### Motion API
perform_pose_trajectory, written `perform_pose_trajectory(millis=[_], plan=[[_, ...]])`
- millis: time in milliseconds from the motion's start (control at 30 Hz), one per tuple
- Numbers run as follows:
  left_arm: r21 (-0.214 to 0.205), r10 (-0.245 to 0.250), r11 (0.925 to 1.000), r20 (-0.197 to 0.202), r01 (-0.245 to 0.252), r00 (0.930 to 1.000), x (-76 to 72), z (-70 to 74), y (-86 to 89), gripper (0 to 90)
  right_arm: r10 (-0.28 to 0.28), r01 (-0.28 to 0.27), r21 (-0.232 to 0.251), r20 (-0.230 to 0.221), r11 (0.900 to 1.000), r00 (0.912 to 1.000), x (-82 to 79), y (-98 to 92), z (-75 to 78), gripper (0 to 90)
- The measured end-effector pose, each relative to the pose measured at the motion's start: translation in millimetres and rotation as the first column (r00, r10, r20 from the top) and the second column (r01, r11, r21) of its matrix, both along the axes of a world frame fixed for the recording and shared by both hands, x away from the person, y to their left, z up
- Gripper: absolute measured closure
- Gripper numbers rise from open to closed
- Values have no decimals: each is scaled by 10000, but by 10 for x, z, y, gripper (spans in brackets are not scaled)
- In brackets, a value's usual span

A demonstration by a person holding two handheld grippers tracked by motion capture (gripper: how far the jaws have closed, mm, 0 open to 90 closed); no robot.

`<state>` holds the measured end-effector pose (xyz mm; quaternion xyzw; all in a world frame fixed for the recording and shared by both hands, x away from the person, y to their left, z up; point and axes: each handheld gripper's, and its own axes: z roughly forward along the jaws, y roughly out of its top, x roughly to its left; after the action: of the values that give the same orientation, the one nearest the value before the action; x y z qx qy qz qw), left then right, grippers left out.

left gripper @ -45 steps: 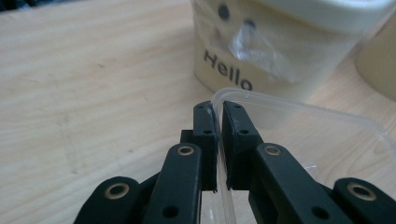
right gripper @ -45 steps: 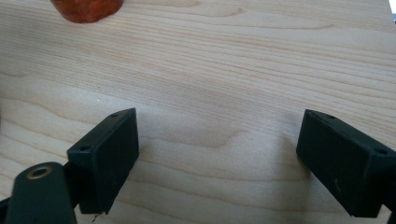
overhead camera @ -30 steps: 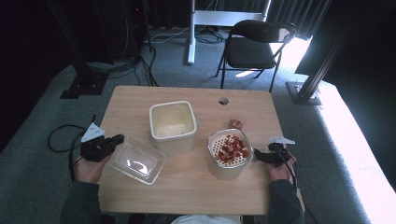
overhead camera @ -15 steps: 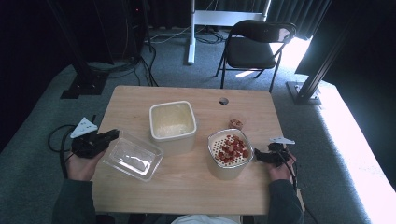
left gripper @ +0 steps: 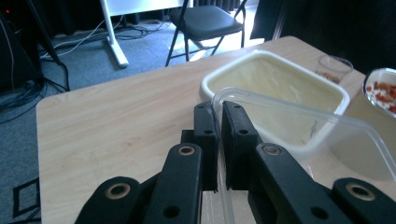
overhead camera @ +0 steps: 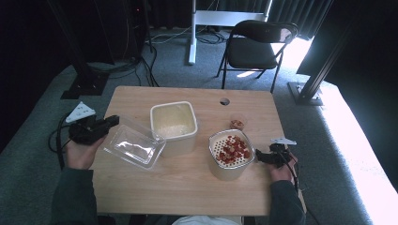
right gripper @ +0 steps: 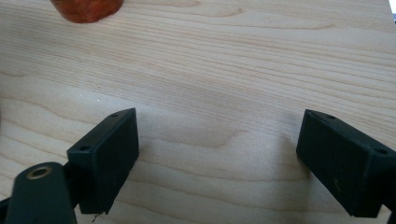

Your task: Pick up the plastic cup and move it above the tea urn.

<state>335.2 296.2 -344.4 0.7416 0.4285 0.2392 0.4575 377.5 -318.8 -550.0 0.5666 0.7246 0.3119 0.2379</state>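
Left claw (overhead camera: 111, 123) sits at the left edge of the wooden worktop (overhead camera: 187, 192), held in the person's left hand (overhead camera: 80, 152), and its two black jaws are pressed together on the near rim of a clear plastic lid (overhead camera: 134, 147); in the left gripper view that claw (left gripper: 218, 121) shows the thin transparent edge of the lid (left gripper: 299, 121) pinched in the narrow slit between the jaws. The lid lies tilted, its far side overlapping the rim of a cream rectangular container (overhead camera: 173, 126) that stands near the middle of the worktop, a little toward the far edge; the same container (left gripper: 275, 81) appears behind the lid in the left gripper view. Right claw (overhead camera: 263, 157) rests low at the right edge of the worktop in the person's right hand (overhead camera: 281, 171), just beside a round white strainer bowl (overhead camera: 231, 157) holding red pieces, which stands toward the near right part of the worktop. In the right gripper view this claw (right gripper: 217, 154) has its jaws spread wide with nothing but bare wood between them. A small clear cup (overhead camera: 238, 123) with reddish contents stands beyond the strainer bowl, toward the far right corner, apart from the container. A round cable hole (overhead camera: 224, 101) sits close to the far edge. On the grey carpet beyond the worktop stands a black folding chair (overhead camera: 260, 44).
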Motion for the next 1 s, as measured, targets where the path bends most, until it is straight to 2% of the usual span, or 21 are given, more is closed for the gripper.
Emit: perform_pose_trajectory(millis=[167, 267, 400, 467, 633, 800, 1000], plan=[[-535, 44, 9986, 3, -44, 10000, 159, 110, -4, 867, 5, -5, -8, 2, 10000, 10000, 0, -1, 0, 125], [-692, 24, 9976, -18, -25, 10000, 236, 158, -5, 867, -10, 10, 10, -3, 10000, 10000, 0, 1, 1, 125], [-903, 284, 9955, 62, -277, 9996, 339, 194, -51, 867, 1, -1, -3, 1, 10000, 10000, 0, 0, 1, 125], [-926, 409, 9949, 75, -401, 9991, 396, 198, -98, 867, -2, 2, -1, 7, 10000, 10000, 0, 0, 0, 125], [-497, 697, 9963, 46, -694, 9976, 528, 210, -245, 867, -1, 1, 0, 9, 10000, 10000, 1, 0, 0, 125], [-370, 1200, 9921, 113, -1195, 9927, 633, 245, -325, 865, 1, -1, -2, 11, 10000, 10000, 1, 0, 0, 125], [-617, 1534, 9863, -38, -1533, 9882, 758, 191, -380, 851, 0, 0, 3, 9, 10000, 10000, 1, 0, 0, 125]])
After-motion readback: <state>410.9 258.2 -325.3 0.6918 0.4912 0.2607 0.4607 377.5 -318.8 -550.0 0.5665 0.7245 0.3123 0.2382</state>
